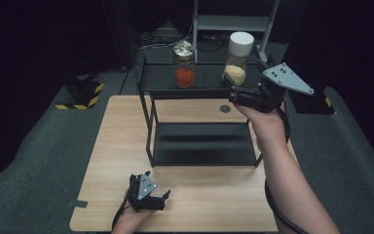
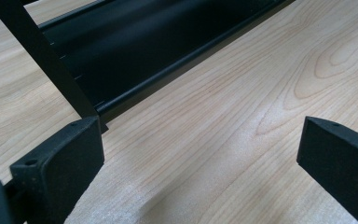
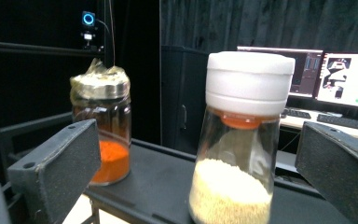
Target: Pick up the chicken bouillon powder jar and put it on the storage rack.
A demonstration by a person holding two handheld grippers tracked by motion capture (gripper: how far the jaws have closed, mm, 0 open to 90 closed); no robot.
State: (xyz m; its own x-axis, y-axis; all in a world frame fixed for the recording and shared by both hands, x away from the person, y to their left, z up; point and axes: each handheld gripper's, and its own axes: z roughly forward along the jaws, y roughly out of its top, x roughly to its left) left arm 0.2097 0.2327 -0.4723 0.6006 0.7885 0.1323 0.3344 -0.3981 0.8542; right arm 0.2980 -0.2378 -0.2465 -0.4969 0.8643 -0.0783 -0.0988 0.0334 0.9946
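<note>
Reaching your right gripper (image 3: 200,177), fingers spread, around the white-capped jar (image 3: 240,140) at one o'clock: ungrasped; left gripper (image 2: 200,154) idle, released.

A glass jar of orange-red powder with a crinkled foil-covered lid (image 1: 183,65) stands upright toward the left of the top tier of a black two-tier metal shelf rack (image 1: 200,146); the rack rests on a light wooden table (image 1: 112,146), its lower tier bare; a small dark round disc (image 1: 225,108) lies on the tabletop behind the rack; two lit computer monitors (image 3: 328,77) glow in the dark background; a black-and-yellow striped block (image 1: 80,95) sits on the grey floor, left of the table.
</note>
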